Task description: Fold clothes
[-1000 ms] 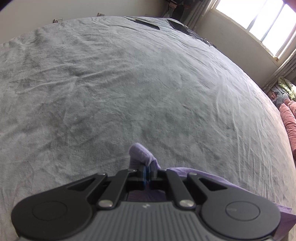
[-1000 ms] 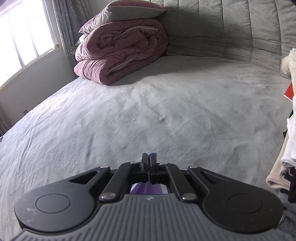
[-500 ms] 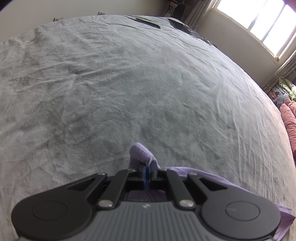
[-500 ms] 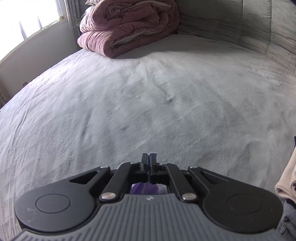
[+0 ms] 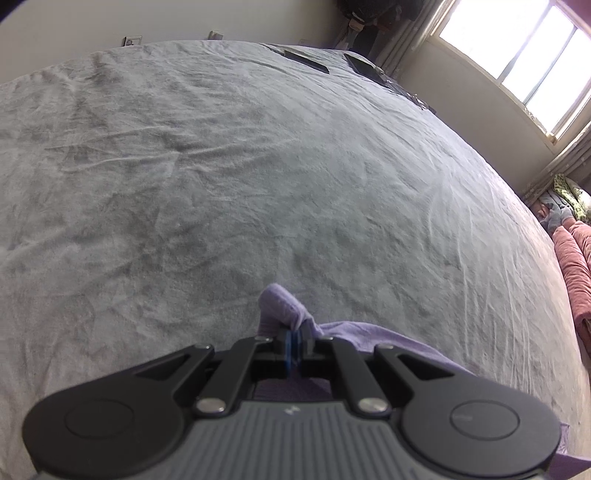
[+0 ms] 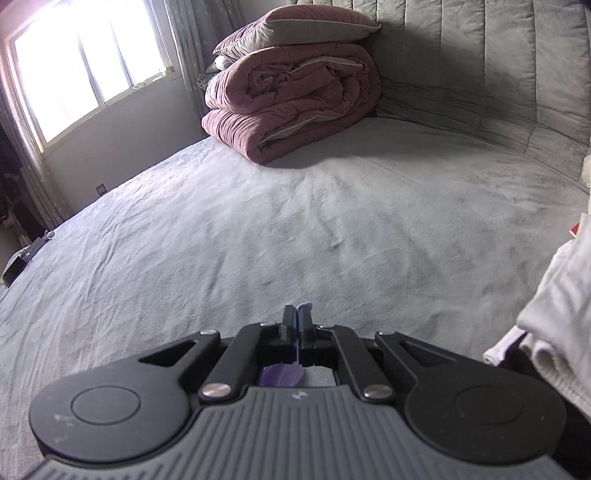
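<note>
Change since a second ago: the right gripper (image 6: 297, 317) has lifted and tipped back up, so the folded quilt and pillow, cut off at the top half a second ago, are whole again in its view, with more of the window showing. The left gripper (image 5: 294, 341) has shifted only slightly; its view of the bed is nearly the same.

Item 1. Left gripper: jaws pinched narrow on the purple cloth (image 5: 284, 306). A rolled tuft of cloth sticks up beyond the tips; the rest trails to the right and under the gripper body, over the bed.

Item 2. Right gripper: jaws fully closed on the same purple cloth (image 6: 282, 376). A small edge peeps above the tips and a fold shows below, between the linkage arms.

Item 3. Bed cover (image 5: 258, 166): grey, creased, fills most of both views.

Item 4. Quilt (image 6: 291, 99): dusty pink, folded thick, at the far corner of the bed against the padded headboard (image 6: 480, 66).

Item 5. Pillow (image 6: 299, 29): pink and pale, resting on top of the quilt.

Item 6. White clothes (image 6: 554, 314): a heap at the right edge of the right view, near the gripper body.

Item 7. Window (image 6: 81, 62): bright, on the wall beside the bed.
</note>
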Demonstrator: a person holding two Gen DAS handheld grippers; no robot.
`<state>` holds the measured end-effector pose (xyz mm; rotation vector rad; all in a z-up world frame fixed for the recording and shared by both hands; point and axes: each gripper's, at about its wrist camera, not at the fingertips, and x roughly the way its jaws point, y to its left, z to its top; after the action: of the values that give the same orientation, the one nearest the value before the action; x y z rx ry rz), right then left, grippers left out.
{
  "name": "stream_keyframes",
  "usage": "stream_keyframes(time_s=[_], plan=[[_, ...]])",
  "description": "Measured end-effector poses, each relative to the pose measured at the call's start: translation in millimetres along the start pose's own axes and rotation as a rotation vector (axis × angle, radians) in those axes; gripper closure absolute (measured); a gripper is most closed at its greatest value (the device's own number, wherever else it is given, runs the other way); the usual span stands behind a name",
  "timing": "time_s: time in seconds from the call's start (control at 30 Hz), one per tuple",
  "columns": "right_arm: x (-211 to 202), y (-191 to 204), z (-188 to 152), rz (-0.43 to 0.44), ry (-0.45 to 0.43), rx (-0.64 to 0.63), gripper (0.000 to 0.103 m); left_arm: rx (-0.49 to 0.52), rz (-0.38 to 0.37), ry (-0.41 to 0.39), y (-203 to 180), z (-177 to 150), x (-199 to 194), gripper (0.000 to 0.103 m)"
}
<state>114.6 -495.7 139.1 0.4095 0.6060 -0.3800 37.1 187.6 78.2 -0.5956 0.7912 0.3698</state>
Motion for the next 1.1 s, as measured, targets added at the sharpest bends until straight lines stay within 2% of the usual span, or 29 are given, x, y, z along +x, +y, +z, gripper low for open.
stream_keyframes(time_s=[0.1,0.23,0.43,0.67,1.1], plan=[[-1.6,-7.7,-4.9,-0.017,0.028,-0.005,0.103,-0.039,-0.009,-0.009,13.2,-12.0,-16.7,0.101],[21.8,-9.8,-9.9,-0.043,0.069,0.024,0.103,-0.081,0.009,-0.007,21.9,-14.8,-18.3,0.101],[66.1,26.0,-8.9,-0.076,0.072,-0.047,0.103,-0.057,0.018,-0.030,5.9,-3.0,-9.8,0.101],[120.3,58.5,-13.2,-0.135,0.120,-0.132,0.103,-0.033,0.076,-0.017,-5.9,10.1,16.6,0.100],[155.2,83.7,-19.8,-0.187,0.145,-0.207,0.103,-0.067,0.111,0.019,-5.1,14.6,33.5,0.100]])
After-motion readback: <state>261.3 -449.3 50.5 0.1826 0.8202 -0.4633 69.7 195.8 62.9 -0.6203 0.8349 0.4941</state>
